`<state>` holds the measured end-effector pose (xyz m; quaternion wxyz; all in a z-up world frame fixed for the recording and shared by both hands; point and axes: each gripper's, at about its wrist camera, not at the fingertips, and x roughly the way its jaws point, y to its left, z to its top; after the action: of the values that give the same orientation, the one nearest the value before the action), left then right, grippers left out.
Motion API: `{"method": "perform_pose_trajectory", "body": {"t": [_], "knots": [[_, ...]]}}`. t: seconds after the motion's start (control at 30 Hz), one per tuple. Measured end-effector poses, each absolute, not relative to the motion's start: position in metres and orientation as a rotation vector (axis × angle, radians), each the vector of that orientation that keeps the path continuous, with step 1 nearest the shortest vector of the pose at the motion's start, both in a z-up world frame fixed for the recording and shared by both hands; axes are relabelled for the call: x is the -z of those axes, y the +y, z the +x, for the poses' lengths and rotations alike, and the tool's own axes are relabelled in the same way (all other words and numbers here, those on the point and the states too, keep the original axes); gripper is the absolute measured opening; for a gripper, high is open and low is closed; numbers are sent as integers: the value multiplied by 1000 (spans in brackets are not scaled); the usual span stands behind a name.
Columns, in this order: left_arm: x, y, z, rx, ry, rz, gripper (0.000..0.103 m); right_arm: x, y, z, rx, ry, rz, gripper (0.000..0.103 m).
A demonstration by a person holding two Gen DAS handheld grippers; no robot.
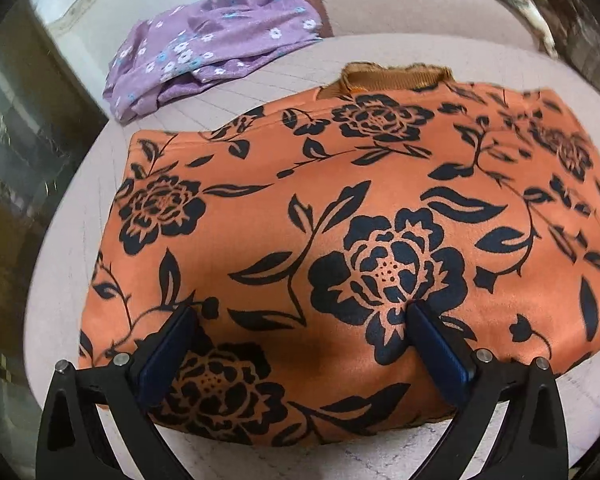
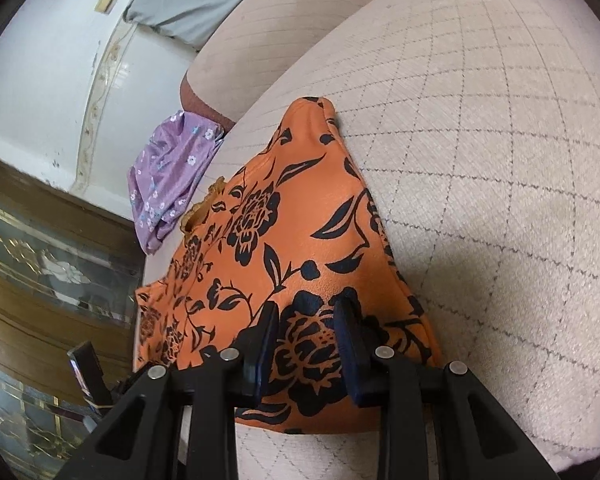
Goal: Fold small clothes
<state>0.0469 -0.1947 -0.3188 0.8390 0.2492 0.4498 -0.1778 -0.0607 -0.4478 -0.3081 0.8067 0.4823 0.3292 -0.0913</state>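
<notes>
Left tongs (image 1: 300, 314) gape wide over orange floral garment (image 1: 340, 208); right tongs (image 2: 306, 308) narrow, astride its 6 o'clock edge, grip uncertain. Garment lies on cushion (image 2: 480, 140). Soft, light, limp: grasp edges.

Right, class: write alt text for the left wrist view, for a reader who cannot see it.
An orange garment with a black floral print lies spread flat on a pale quilted cushion, with the left gripper open just above its near edge. Behind it, at the cushion's far left, sits a crumpled purple flowered garment.
</notes>
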Motion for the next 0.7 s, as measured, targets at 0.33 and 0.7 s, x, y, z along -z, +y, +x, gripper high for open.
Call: {"method": "perform_pose_trajectory", "body": {"t": [0.33, 0.7], "knots": [[295, -186, 28, 313, 988, 529, 103, 281, -426, -74, 126, 631, 978, 74], [253, -156, -4, 368, 853, 466, 103, 293, -406, -111, 33, 658, 1151, 75]]}}
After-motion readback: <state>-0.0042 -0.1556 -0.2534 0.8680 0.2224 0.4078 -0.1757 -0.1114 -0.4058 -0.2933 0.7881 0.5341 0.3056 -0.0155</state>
